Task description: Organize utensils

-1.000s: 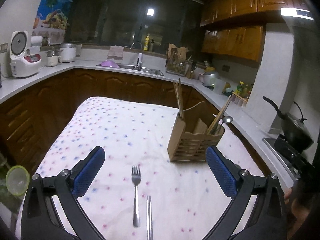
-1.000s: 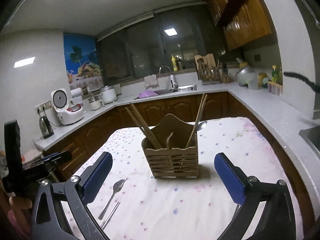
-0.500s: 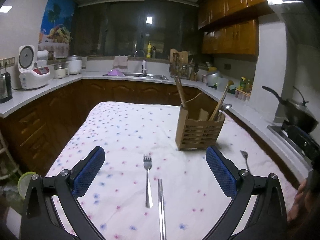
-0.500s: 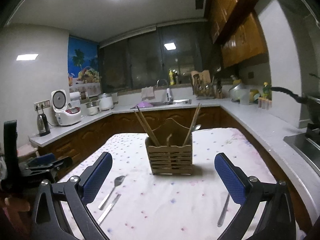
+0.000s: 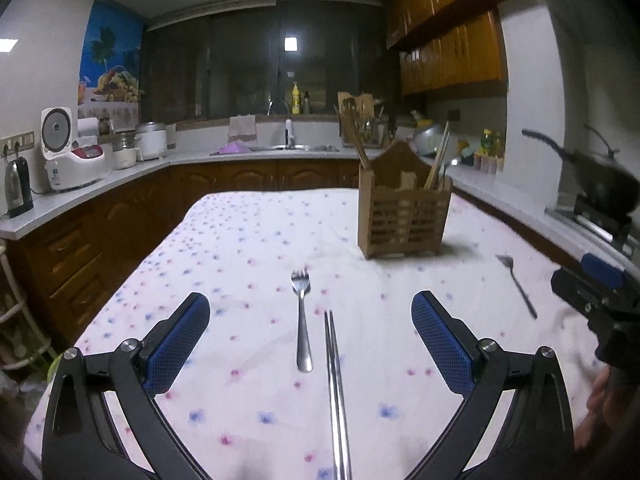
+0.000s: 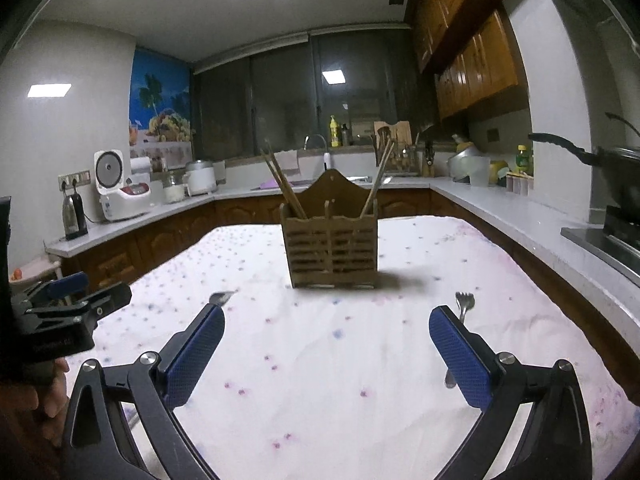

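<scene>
A wooden slatted utensil holder [image 5: 404, 216] [image 6: 332, 250] stands on the flowered tablecloth with wooden chopsticks in it. In the left wrist view a metal fork [image 5: 302, 320] and a pair of metal chopsticks [image 5: 336, 392] lie between the fingers of my open, empty left gripper [image 5: 310, 312]. A second fork [image 5: 516, 284] lies to the right. In the right wrist view that fork [image 6: 462, 312] lies behind the right finger of my open, empty right gripper [image 6: 326, 322]. The first fork's tip [image 6: 222, 298] shows above the left finger.
The table [image 6: 400, 360] is ringed by white counters with a rice cooker [image 5: 70, 156], a kettle [image 5: 18, 188], a sink [image 5: 288, 146] and a black wok [image 5: 600, 184] on the stove at right. My other gripper's body [image 5: 600, 300] is at the right edge.
Both grippers have pulled back and tilted, so the holder looks farther away. The chopsticks and both forks now show more fully. Both grippers stay open.
</scene>
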Motion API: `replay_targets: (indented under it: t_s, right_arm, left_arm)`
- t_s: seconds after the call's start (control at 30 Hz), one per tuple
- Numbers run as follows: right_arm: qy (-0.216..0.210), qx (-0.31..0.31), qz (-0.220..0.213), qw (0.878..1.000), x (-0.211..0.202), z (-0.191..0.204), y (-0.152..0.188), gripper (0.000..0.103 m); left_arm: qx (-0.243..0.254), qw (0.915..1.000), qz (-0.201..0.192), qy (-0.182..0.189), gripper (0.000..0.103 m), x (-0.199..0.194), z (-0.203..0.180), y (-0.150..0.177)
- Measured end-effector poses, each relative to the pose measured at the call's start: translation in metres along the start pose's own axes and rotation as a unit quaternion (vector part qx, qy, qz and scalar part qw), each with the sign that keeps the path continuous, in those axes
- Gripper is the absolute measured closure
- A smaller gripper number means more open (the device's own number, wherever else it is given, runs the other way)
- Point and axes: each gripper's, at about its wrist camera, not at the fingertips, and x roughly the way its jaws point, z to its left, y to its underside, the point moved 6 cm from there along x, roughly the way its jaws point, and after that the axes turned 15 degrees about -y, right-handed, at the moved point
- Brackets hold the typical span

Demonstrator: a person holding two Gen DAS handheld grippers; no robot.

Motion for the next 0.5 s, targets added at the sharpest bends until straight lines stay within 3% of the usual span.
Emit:
replay_targets:
  t_s: [0.5]
  right_arm:
    - [0.007,0.014,0.005,1.000,-0.003,-0.002,0.011,0.000]
  left_arm:
    - [-0.004,0.9997,0.012,-0.020,0.000,0.005,0.007,0.011]
